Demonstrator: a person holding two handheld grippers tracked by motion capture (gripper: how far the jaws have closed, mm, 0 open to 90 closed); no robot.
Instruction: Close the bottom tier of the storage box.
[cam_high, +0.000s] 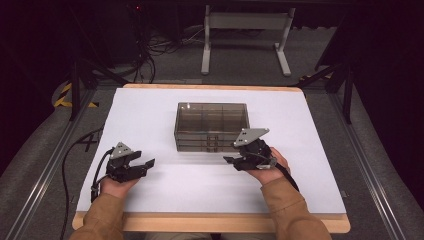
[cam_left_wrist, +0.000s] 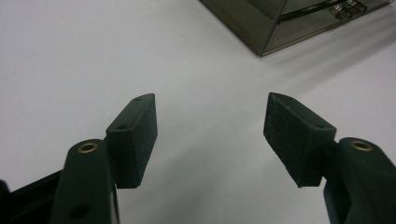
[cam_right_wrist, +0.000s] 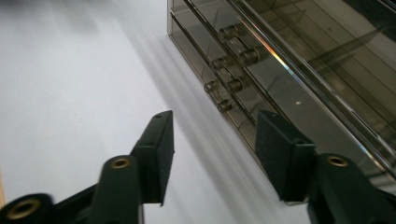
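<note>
High view: right claw (cam_high: 231, 160) gapes beside drawer box (cam_high: 212, 120)

The drawer box (cam_high: 212, 126) is showing glossy, smoke-tinted clear plastic, catching streaks of light. The surface (cam_high: 165, 187) is looking matt white with a pale wooden edge. The right claw (cam_right_wrist: 212, 156) is showing matt black, finely grained pads (cam_right_wrist: 164, 151).

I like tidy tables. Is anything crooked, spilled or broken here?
Nothing stands out. The smoky clear box sits flat and square on the white table, with no cracks or spills to see. Both grippers, left and right, are open with nothing between their jaws.
</note>
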